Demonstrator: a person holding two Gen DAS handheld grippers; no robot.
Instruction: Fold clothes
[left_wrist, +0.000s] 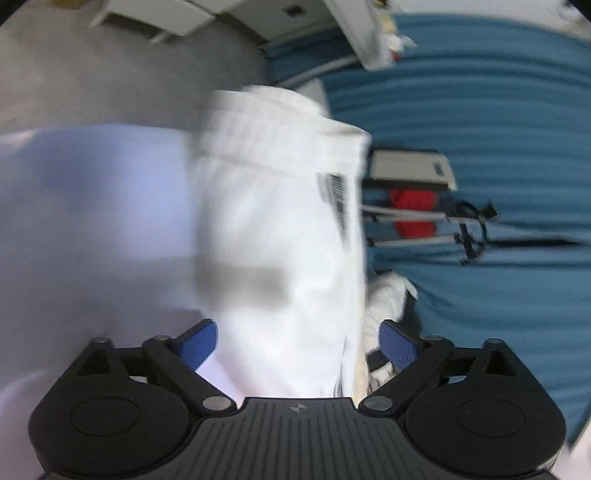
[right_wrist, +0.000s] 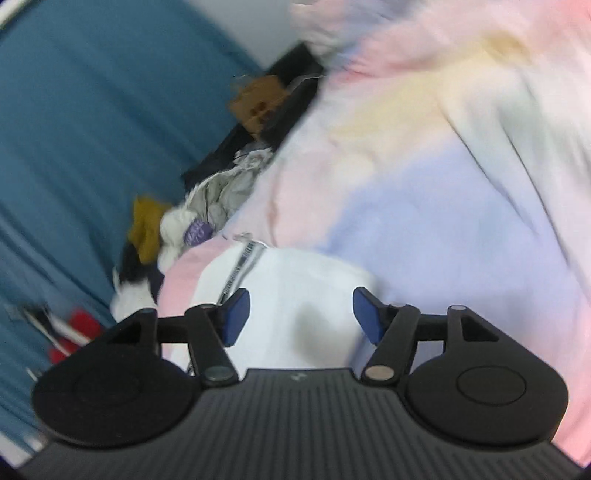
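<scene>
A white garment (left_wrist: 280, 221) with a black striped print at its edge lies on a pastel tie-dye sheet (left_wrist: 92, 192). It is blurred in the left wrist view. My left gripper (left_wrist: 297, 343) is open, its blue pads either side of the garment's near end. In the right wrist view the same white garment (right_wrist: 295, 295) lies folded on the pastel sheet (right_wrist: 443, 203). My right gripper (right_wrist: 301, 314) is open, its blue pads straddling the garment. Neither gripper grips the cloth.
A pile of other clothes (right_wrist: 173, 236), mustard, white, grey and purple, lies beside the sheet's edge. A blue curtain (left_wrist: 480, 110) hangs behind. A metal stand with something red (left_wrist: 413, 214) and a grey box (left_wrist: 410, 166) stand near the curtain. A brown cardboard piece (right_wrist: 258, 103) lies on a dark object.
</scene>
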